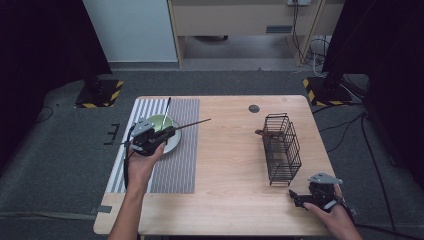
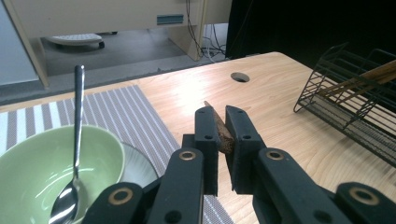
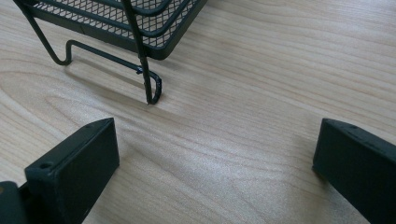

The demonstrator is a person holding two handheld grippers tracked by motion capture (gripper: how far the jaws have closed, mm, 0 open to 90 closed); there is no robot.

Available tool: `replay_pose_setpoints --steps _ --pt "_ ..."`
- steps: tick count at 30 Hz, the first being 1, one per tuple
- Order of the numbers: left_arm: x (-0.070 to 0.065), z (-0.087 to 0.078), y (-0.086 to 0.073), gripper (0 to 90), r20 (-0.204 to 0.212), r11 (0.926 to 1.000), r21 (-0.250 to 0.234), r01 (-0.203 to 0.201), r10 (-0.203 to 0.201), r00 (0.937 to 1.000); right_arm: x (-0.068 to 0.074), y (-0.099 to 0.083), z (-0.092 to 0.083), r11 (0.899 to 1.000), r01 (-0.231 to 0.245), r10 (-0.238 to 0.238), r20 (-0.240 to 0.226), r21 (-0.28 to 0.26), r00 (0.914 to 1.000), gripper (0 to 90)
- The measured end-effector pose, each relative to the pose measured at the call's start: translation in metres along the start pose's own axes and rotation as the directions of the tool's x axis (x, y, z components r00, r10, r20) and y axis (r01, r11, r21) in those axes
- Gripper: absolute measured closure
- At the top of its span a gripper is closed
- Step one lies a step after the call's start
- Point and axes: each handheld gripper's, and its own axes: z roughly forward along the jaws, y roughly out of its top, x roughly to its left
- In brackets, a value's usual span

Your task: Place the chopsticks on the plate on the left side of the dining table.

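Observation:
My left gripper (image 1: 172,131) (image 2: 223,119) is shut on a thin brown wooden chopstick (image 1: 192,123) (image 2: 219,133), which points right across the table. It hovers beside a pale green bowl (image 1: 161,124) (image 2: 32,168) in which a metal spoon (image 1: 166,111) (image 2: 77,121) leans. A black wire rack (image 1: 281,147) (image 2: 355,102) (image 3: 116,18) stands at the right with brown sticks (image 2: 369,77) in it. My right gripper (image 1: 295,196) (image 3: 215,140) rests open on the wood just in front of the rack's foot, with nothing between its jaws.
The bowl sits on a white plate (image 2: 140,165) atop a grey striped placemat (image 1: 180,165) (image 2: 116,112). A round cable hole (image 1: 254,108) (image 2: 240,77) lies at the table's far middle. Bare wood spans between mat and rack.

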Motion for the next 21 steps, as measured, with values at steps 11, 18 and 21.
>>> replay_pose_setpoints --steps 11,18,21 --pt "0.015 -0.012 -0.023 83.8 -0.045 0.9989 0.001 0.046 -0.046 0.9979 0.0 0.0 0.0 1.0 -0.001 0.001 0.001 0.0 1.0 0.4" --pt "0.023 -0.016 -0.033 83.8 -0.07 0.9983 0.013 0.057 -0.056 0.996 0.0 0.0 0.0 1.0 -0.001 0.001 0.0 0.0 1.0 0.4" --pt "0.027 -0.018 -0.038 83.8 -0.083 0.9976 0.016 0.067 -0.065 0.9944 0.0 0.0 0.0 1.0 -0.001 0.001 0.001 0.0 1.0 0.4"
